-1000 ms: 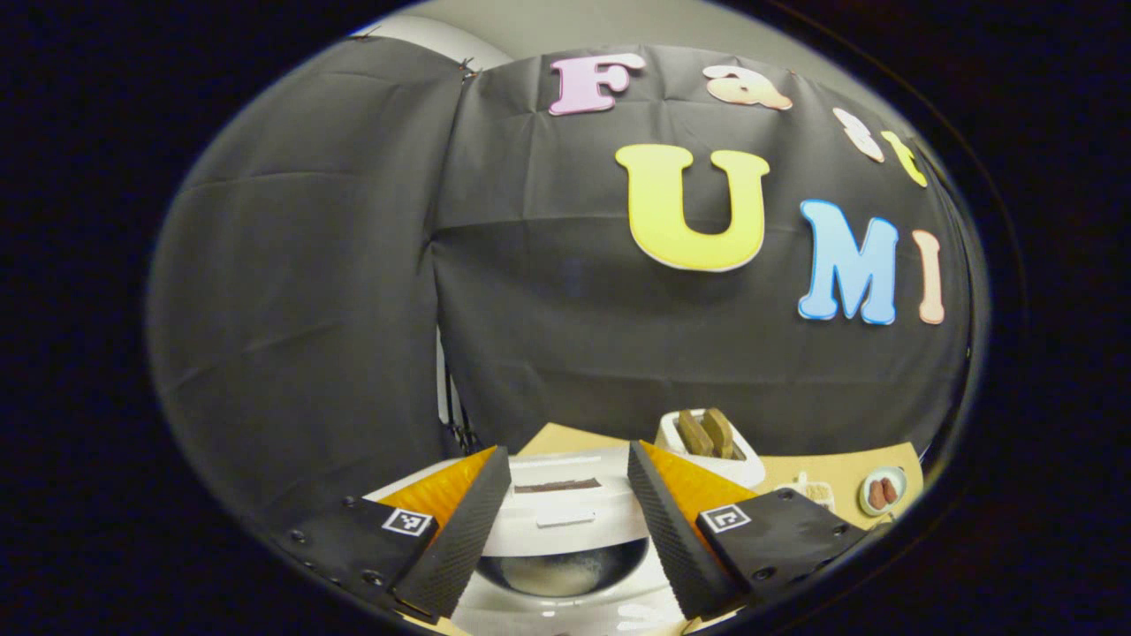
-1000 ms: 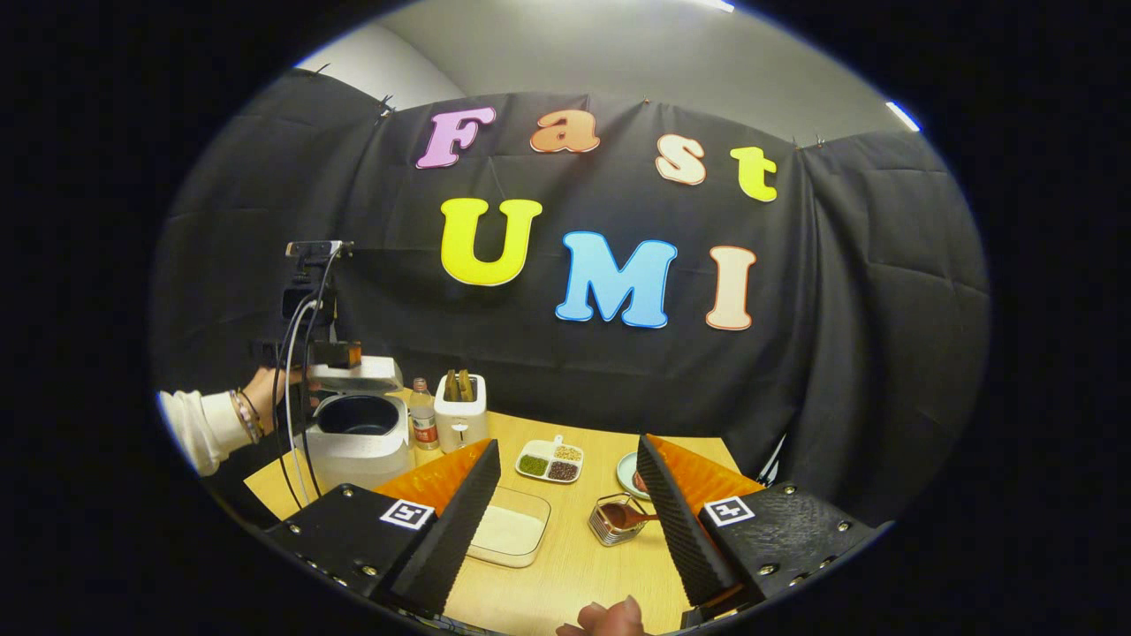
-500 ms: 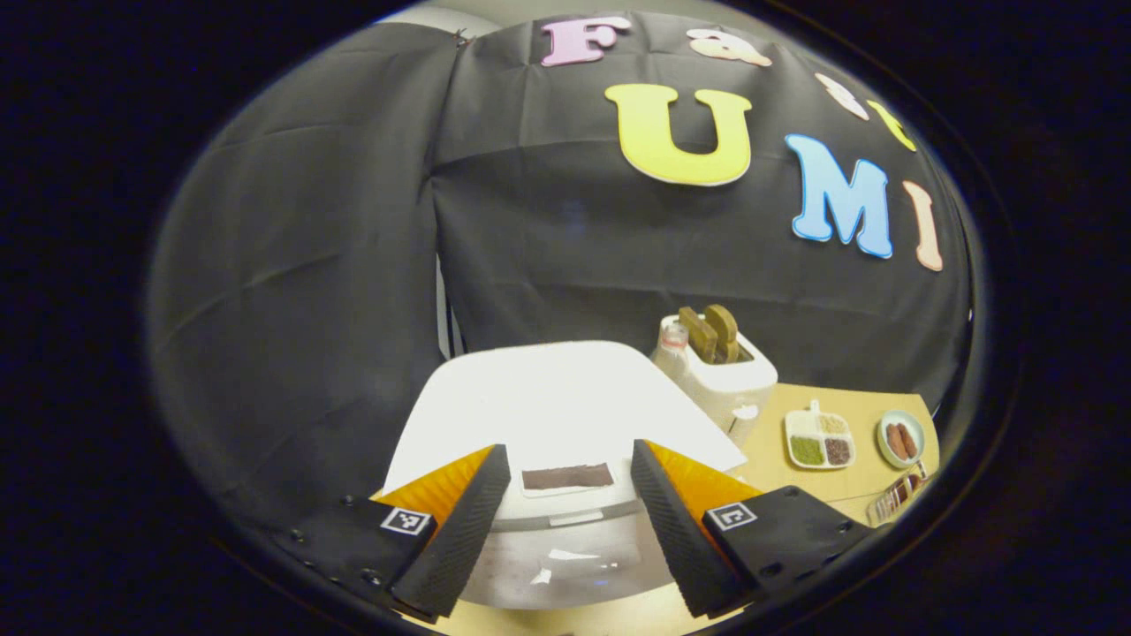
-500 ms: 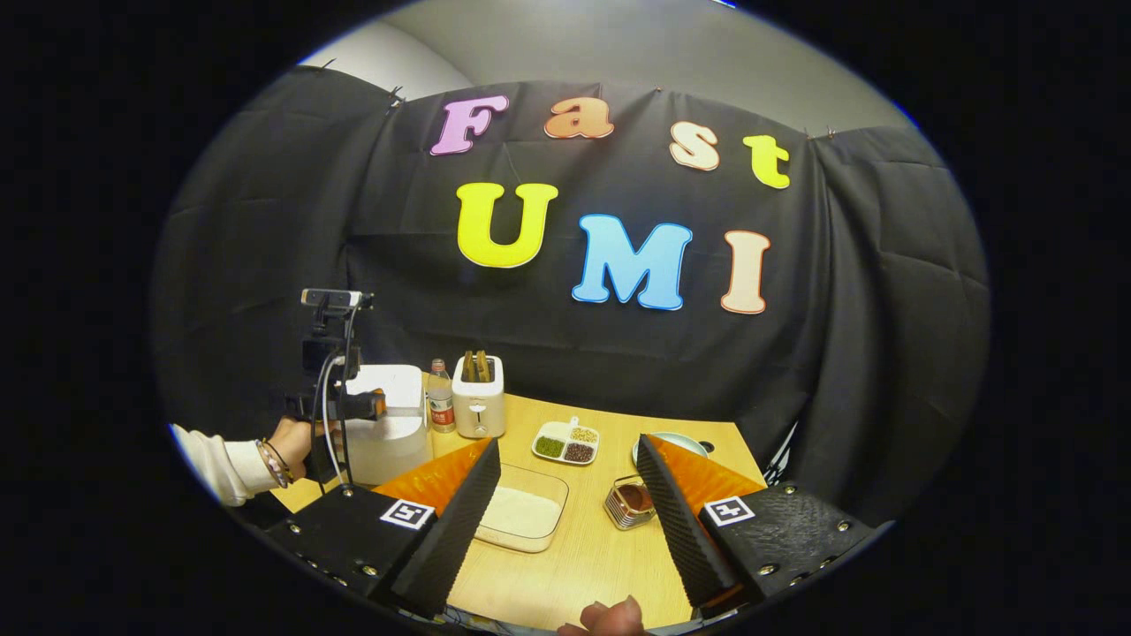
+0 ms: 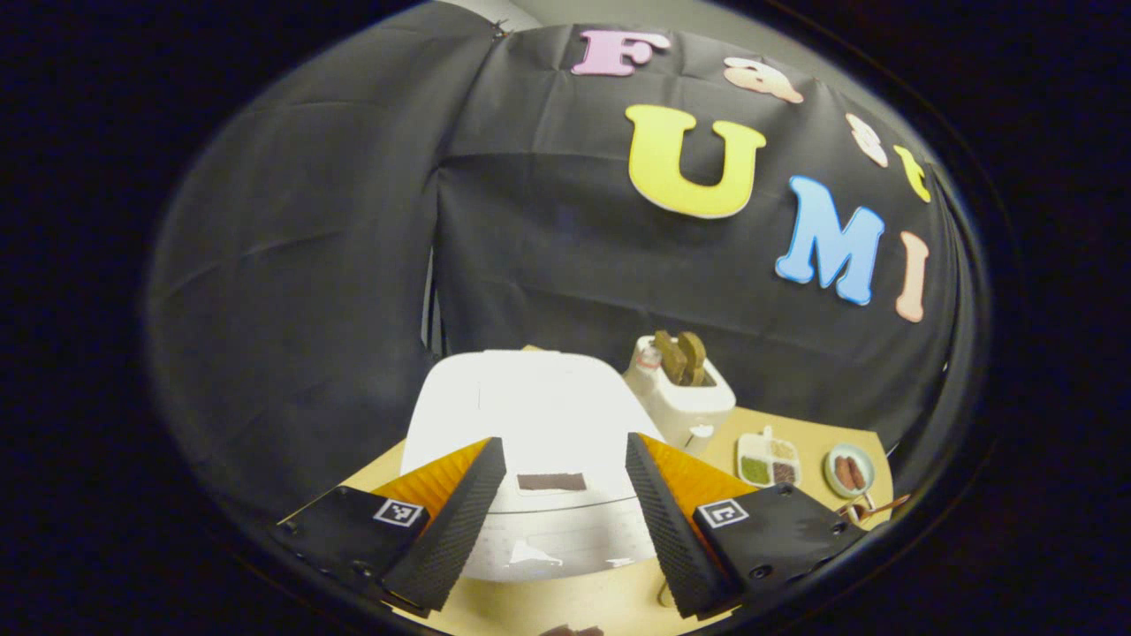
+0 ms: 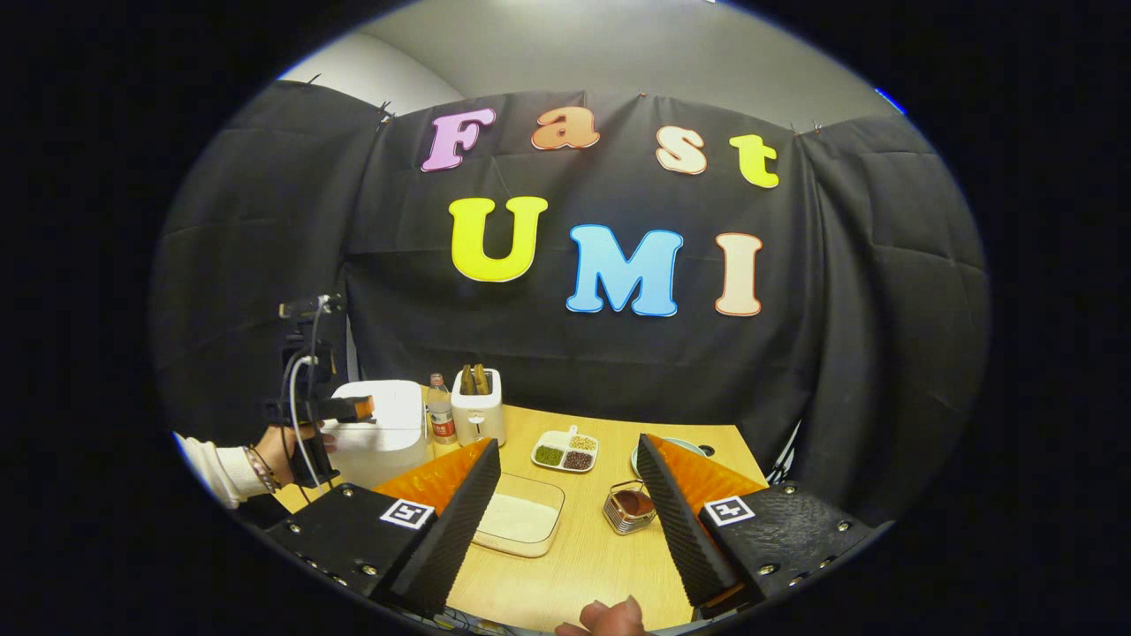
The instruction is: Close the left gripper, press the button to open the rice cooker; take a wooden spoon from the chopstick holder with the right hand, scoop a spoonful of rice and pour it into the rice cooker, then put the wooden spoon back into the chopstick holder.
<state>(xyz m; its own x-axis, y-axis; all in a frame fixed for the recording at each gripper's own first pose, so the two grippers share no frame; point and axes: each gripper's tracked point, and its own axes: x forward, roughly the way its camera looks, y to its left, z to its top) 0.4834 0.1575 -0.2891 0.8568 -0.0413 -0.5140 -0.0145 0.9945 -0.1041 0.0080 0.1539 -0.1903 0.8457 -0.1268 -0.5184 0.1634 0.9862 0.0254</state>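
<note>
Left gripper (image 5: 557, 521) hovered just in front of the rice cooker (image 5: 530, 424), jaws wide, holding nothing. Cooker sat at the tabletop's (image 6: 583, 548) left edge with its lid down. Right gripper (image 6: 570, 521) hung over the near edge, jaws wide and empty; chopstick holder (image 6: 629, 511) with the spoon stood just ahead of it, beside the rice container (image 6: 521, 523). Judged step: opening the cooker. Next move calls for narrowing the left jaws and pressing the front button.
</note>
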